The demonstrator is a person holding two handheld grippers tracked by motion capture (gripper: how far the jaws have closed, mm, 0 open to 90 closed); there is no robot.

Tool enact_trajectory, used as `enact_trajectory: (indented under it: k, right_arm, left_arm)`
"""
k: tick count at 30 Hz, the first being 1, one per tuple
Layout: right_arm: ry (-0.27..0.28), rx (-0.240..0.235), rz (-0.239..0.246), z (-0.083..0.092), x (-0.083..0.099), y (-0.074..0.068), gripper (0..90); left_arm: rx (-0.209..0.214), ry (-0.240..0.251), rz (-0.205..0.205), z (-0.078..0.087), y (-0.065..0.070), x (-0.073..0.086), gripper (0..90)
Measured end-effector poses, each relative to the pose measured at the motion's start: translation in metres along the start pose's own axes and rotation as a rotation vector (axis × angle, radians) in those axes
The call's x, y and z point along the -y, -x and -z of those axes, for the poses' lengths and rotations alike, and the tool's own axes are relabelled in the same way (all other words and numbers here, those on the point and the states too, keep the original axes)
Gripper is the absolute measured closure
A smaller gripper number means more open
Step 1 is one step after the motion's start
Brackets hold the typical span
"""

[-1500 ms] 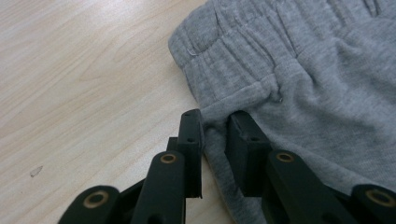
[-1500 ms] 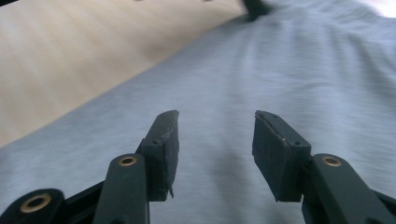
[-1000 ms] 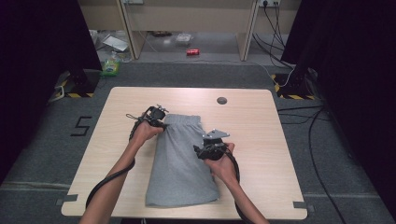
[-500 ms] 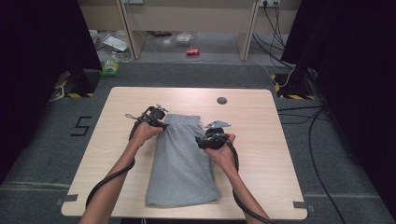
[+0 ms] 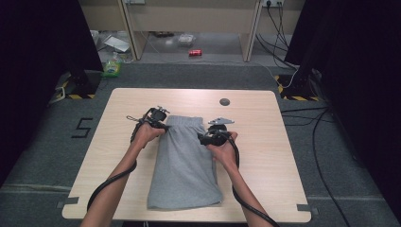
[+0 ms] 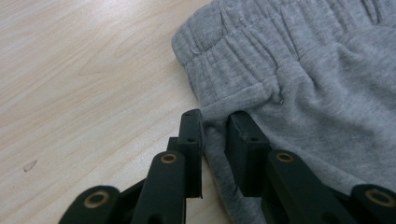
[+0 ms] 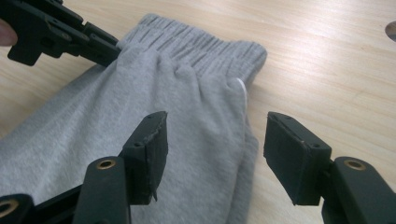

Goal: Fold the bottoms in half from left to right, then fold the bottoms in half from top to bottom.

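A pair of grey sweatpants [image 5: 187, 161] lies folded lengthwise on the wooden table [image 5: 265, 142], with the elastic waistband at the far end. My left gripper [image 5: 163, 126] sits at the garment's left edge just below the waistband. In the left gripper view its jaws [image 6: 215, 116] are shut on a fold of the grey fabric [image 6: 317, 79]. My right gripper [image 5: 204, 138] hovers at the right edge near the waistband. Its jaws [image 7: 215, 119] have just been opening and stand wide, with the cloth's edge [image 7: 187, 93] lying under the gap. The left gripper [image 7: 109, 51] also appears at the far corner there.
A round cable hole [image 5: 225, 101] is set into the table behind the garment. Bare wood runs along both sides of the cloth. On the floor beyond lie a red can [image 5: 195, 52], a green bottle [image 5: 112, 67] and loose cables.
My right hand has slid away from me along the garment's right edge, toward the waistband. The left hand has kept its place on the left edge.
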State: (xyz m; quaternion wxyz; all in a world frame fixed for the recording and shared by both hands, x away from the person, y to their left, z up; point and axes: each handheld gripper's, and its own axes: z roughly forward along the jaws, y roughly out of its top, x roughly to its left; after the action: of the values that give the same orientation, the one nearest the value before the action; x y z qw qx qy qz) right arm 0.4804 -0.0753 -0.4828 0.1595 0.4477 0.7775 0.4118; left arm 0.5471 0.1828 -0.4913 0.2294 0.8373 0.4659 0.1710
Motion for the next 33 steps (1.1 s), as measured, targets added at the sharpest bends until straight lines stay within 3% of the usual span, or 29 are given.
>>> enact_trajectory:
  k: [6, 21, 26, 33]
  right_arm:
    - [-0.004, 0.017, 0.017, -0.006, -0.005, 0.0, 40.4]
    - [-0.026, 0.025, -0.016, -0.019, -0.006, 0.012, 38.7]
    - [-0.011, 0.014, -0.053, -0.019, -0.006, 0.013, 38.1]
    - [-0.025, 0.021, -0.045, -0.022, -0.008, 0.011, 37.0]
  left_arm:
    - [0.006, 0.001, 0.008, 0.0, -0.001, 0.0, 75.2]
    - [0.017, -0.012, 0.014, 0.0, -0.002, -0.002, 75.0]
    - [0.008, -0.016, 0.012, 0.0, -0.001, -0.002, 75.0]
    - [0.018, -0.01, 0.031, -0.001, -0.003, -0.002, 74.5]
